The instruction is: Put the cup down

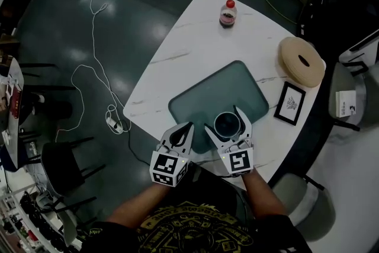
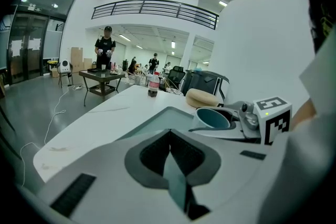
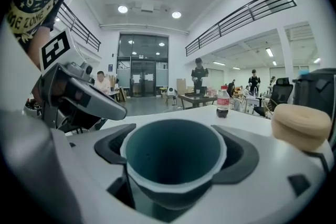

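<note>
Empty teal cup (image 1: 227,123) upright on green tray (image 1: 195,105) on white worktop (image 1: 195,38), between right fingers (image 1: 244,127), spread and released either side, left fingers (image 1: 179,138) clenched together, holding nothing, at tray's near edge

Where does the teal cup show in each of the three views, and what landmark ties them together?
Head view: cup low centre, between the right gripper's jaws.
Left gripper view: right of centre.
Right gripper view: low centre, filling the foreground.
Shared landmark: the red-capped bottle, beyond the cup in all three.
</note>
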